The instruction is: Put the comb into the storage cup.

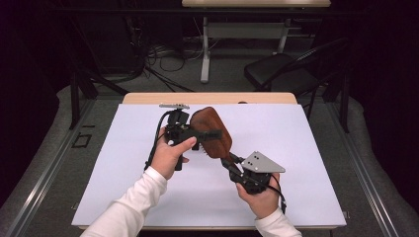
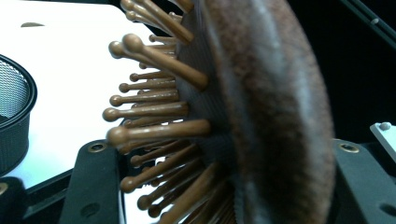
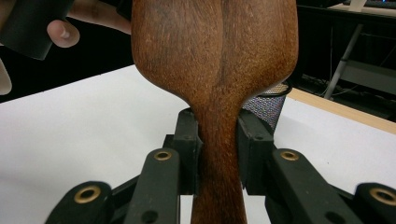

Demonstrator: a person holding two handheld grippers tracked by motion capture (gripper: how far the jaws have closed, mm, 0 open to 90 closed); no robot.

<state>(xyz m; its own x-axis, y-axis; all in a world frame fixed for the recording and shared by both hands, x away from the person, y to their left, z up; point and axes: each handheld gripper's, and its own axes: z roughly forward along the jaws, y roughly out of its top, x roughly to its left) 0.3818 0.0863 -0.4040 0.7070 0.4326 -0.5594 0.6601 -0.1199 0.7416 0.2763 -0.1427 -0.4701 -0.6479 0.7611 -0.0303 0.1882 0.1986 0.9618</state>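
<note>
Dark walls and tangled floor cables ring a wooden bench [image 1: 148, 98] covered by a white sheet [image 1: 123, 187], with a black chair [image 1: 279, 71] at about one o'clock beyond it.

At nine o'clock from the sheet's middle, the person's left hand [image 1: 170, 155] holds the left tool [image 1: 210, 134], which reaches toward three o'clock across the head of a wooden hairbrush [image 1: 213, 131]. In the left gripper view the brush head stands between the two black jaws, its round-tipped bristles [image 2: 149, 112] pointing toward the left jaw and its brown back toward the right one. Whether the pads actually press on the head cannot be told there, as the contact is out of frame. A black mesh cup [image 2: 14, 116] sits at nine o'clock in that view, on the sheet.

The hairbrush is lifted off the sheet near its middle, tilted, handle running toward five o'clock.

At five o'clock, the right hand [image 1: 262, 197] carries the right tool [image 1: 228, 162], clenched on the brush handle; the right gripper view shows both pads tight against the narrow neck [image 3: 219, 154].
</note>
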